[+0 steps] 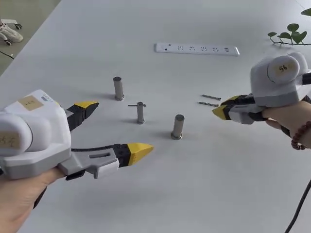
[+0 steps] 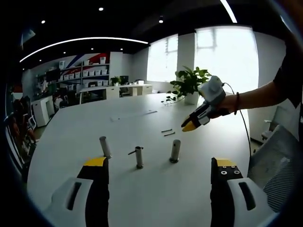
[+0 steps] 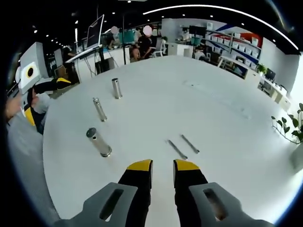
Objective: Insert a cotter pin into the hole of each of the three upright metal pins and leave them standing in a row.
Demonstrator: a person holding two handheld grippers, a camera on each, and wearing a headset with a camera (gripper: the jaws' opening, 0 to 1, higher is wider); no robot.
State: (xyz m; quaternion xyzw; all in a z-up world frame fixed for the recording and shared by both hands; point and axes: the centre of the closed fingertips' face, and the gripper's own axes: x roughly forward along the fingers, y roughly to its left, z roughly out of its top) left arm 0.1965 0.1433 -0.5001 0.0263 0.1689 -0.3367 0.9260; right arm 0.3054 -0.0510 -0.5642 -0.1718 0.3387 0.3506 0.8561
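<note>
Left gripper jaws wide apart, empty, on the near side of the row of three upright metal pins. Middle pin has a cotter pin through its hole. Far-left pin and right pin are bare. Two loose cotter pins lie on the white table, just ahead of the right gripper. Its jaws are narrow, a slight gap, empty.

Plant cut off at edge; hole in the rear pin too small to tell.
</note>
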